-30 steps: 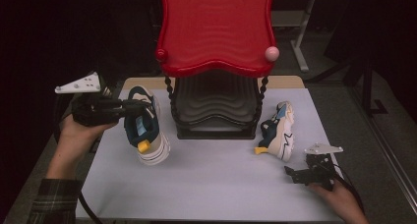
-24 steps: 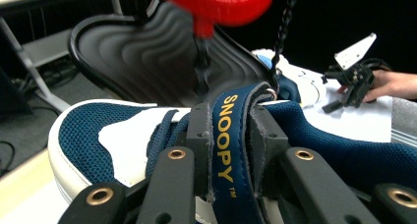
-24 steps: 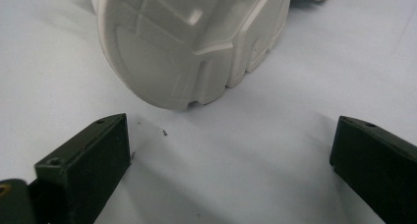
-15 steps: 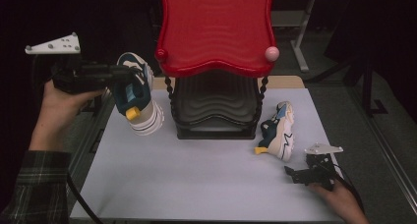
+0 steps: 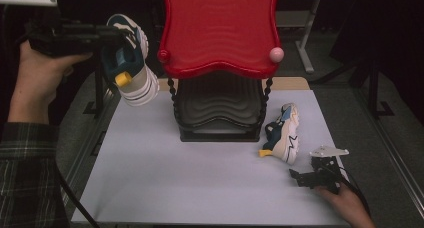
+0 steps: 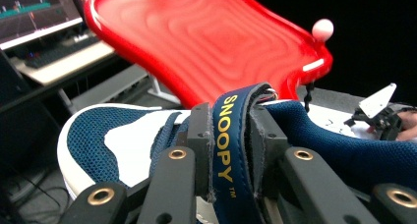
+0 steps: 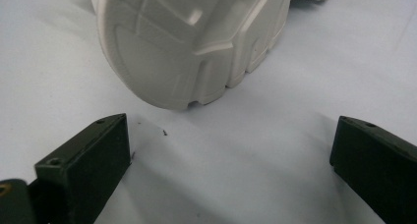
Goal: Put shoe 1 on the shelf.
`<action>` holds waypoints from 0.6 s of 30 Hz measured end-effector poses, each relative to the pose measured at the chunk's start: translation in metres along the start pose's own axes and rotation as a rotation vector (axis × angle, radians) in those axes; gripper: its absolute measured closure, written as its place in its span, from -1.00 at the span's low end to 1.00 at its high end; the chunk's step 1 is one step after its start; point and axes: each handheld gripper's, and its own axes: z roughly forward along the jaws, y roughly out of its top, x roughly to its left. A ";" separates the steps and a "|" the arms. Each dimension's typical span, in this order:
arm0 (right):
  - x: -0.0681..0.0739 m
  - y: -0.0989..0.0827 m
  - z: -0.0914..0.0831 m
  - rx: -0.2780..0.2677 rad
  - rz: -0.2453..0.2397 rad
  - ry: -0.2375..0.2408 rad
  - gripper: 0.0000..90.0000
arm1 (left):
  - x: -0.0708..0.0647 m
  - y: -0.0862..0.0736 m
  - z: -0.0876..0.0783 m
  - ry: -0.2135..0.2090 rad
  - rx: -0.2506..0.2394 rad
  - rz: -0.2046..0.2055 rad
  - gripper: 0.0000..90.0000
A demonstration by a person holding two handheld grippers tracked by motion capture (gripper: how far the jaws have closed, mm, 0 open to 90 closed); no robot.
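Since a second ago, your left gripper point(image 5: 112, 43) has lifted the blue shoe point(image 5: 129, 63) off the bench point(image 5: 200, 188); it now hangs in the air beside the red rack point(image 5: 220, 33), clamped by its tongue strap. Further right, the second shoe point(image 5: 284, 134) lies on its side on the bench. Your right gripper point(image 5: 300, 178) rests just before it, jaws spread wide, grasping nothing.

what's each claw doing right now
left claw: shut on the strap of the blue and white sneaker, held in the air.
right claw: open, holding nothing, facing the other sneaker.
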 end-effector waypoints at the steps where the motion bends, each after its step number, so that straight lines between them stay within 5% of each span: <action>1: 0.000 0.000 0.000 0.000 0.000 0.000 -0.98 | 0.002 0.010 0.000 0.002 -0.005 0.016 0.65; 9: 0.000 0.000 0.000 0.001 0.000 0.001 -0.98 | 0.005 0.045 0.007 -0.008 -0.021 0.079 0.66; 18: 0.000 0.000 0.000 0.001 0.000 0.001 -0.98 | 0.006 0.084 0.048 -0.052 -0.025 0.156 0.66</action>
